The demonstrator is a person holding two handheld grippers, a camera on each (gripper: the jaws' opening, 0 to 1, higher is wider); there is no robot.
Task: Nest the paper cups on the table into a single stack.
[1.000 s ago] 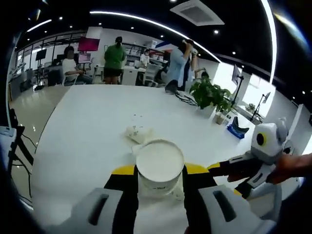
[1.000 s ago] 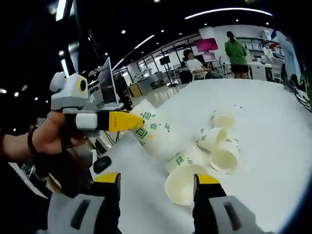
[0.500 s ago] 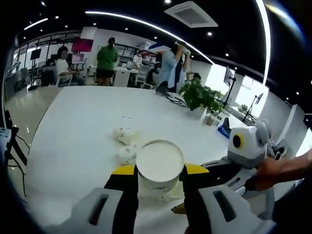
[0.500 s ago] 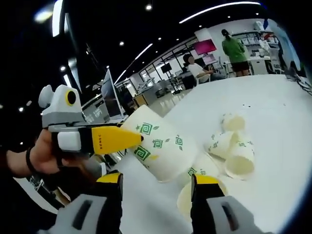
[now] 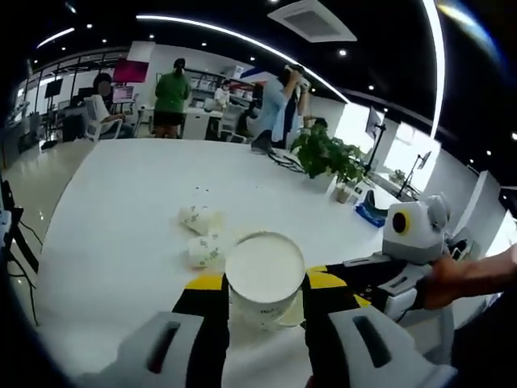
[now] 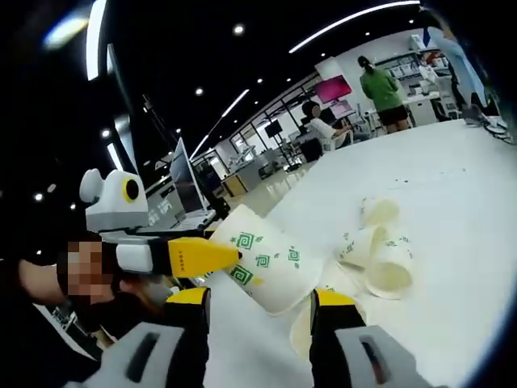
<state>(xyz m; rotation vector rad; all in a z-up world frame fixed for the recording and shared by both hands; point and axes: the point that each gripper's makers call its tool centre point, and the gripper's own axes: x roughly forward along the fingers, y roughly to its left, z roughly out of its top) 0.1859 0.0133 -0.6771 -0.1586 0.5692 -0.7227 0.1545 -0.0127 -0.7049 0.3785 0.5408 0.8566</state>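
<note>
A white paper cup with green squares (image 5: 265,275) is clamped between the jaws of my left gripper (image 5: 265,295), its mouth facing the camera. In the right gripper view the same cup (image 6: 271,263) hangs tilted from the left gripper's yellow jaw. It sits just above my right gripper (image 6: 261,311), whose jaws stand apart. Behind it, a second cup's cream rim (image 6: 301,333) shows low between those jaws; contact is hidden. More cups (image 6: 380,250) lie tipped over on the white table (image 6: 460,186), also seen as loose cups (image 5: 202,234). A hand holds the right gripper (image 5: 359,275).
A potted plant (image 5: 331,158) and a dark blue object (image 5: 373,212) stand near the table's far right edge. People stand and sit at desks beyond the table. A laptop (image 6: 184,190) sits off to the left in the right gripper view.
The right gripper's jaws have narrowed a little. The cup in the left gripper has come lower and closer over them. The left gripper view has shifted a little, bringing the loose cups closer.
</note>
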